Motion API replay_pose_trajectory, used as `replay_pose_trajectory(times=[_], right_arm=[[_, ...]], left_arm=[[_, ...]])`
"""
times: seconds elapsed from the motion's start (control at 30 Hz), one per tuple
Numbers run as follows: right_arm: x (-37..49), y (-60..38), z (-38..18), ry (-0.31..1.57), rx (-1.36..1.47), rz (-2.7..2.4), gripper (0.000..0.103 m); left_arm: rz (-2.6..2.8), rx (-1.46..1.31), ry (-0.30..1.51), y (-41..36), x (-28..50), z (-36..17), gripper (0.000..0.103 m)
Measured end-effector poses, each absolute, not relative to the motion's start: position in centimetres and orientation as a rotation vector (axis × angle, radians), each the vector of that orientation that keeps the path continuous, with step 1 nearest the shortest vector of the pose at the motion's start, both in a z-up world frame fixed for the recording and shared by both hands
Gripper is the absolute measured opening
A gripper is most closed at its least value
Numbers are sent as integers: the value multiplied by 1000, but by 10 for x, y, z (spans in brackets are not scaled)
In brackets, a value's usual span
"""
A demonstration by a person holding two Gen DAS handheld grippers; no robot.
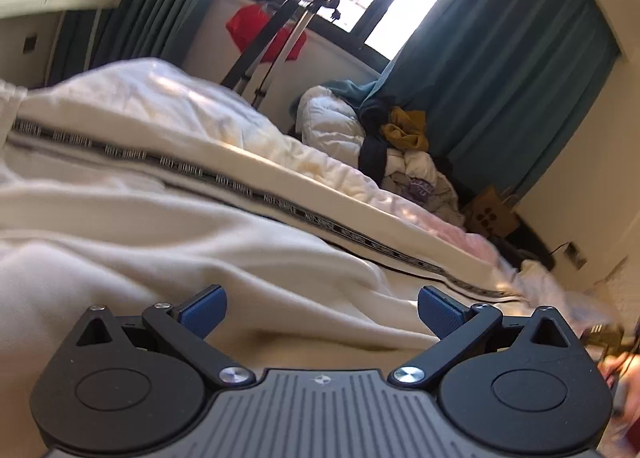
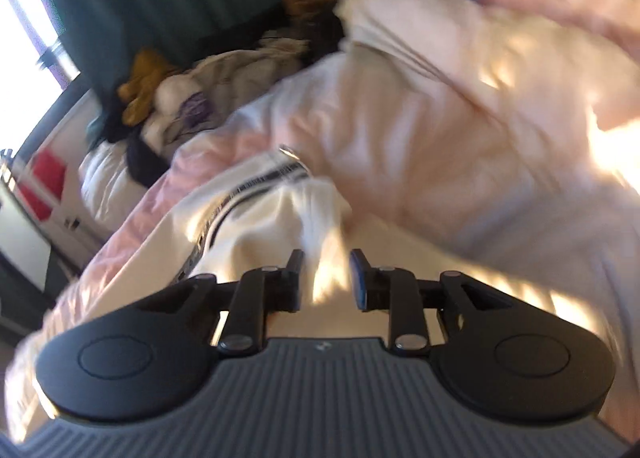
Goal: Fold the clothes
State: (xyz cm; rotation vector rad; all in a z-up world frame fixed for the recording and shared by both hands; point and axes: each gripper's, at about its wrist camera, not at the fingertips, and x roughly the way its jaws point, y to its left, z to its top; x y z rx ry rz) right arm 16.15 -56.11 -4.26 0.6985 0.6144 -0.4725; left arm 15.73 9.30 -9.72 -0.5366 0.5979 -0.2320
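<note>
Rumpled pale-pink bedding underlies the cream striped garment; my left gripper gapes empty; my right gripper, narrowly parted, holds nothing; slack cloth may slip.

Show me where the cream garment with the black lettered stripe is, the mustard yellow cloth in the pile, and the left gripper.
cream garment (image 1: 168, 226), left wrist view, on the plain fabric below its stripe.
mustard yellow cloth (image 1: 406, 128), left wrist view, on its bunched middle.
left gripper (image 1: 322, 312), left wrist view, midway between its blue fingertips, open.

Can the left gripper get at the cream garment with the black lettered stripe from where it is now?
Probably yes. The left gripper is open right over the cream garment, with nothing between its fingers and the cloth; the lettered stripe lies farther ahead.
</note>
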Motion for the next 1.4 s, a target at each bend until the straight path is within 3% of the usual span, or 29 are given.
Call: replay_pose_trajectory(times=[0.27, 0.37, 0.43, 0.47, 0.73, 1.0, 1.07, 1.17, 1.23, 1.3, 1.4], right_arm=[[48, -509, -40, 407, 868, -689, 30], [18, -493, -36, 330, 885, -720, 46], [8, -494, -38, 322, 906, -703, 64], [4, -497, -42, 333, 929, -714, 67], [-12, -531, -94, 451, 1055, -925, 67], [9, -552, -136, 444, 1196, -887, 66], [16, -557, -137, 433, 1162, -881, 63], [24, -569, -139, 424, 1129, -856, 46], [28, -576, -141, 437, 1100, -827, 22], [29, -577, -140, 441, 1082, -803, 15], [31, -573, -127, 412, 1037, -761, 14]], left_arm=[[-262, -549, 573, 100, 123, -81, 103], [-260, -547, 593, 100, 111, -77, 103], [-257, -546, 613, 100, 103, -76, 103], [-249, -544, 618, 100, 98, -74, 103], [-183, -523, 607, 110, 61, -58, 103], [-50, -601, 607, 154, 34, -37, 103], [-11, -644, 615, 172, 26, -30, 103], [21, -680, 629, 195, 13, -22, 103], [48, -675, 631, 206, 4, -17, 103], [66, -684, 627, 218, -4, -15, 103], [108, -709, 618, 234, -11, -13, 103]])
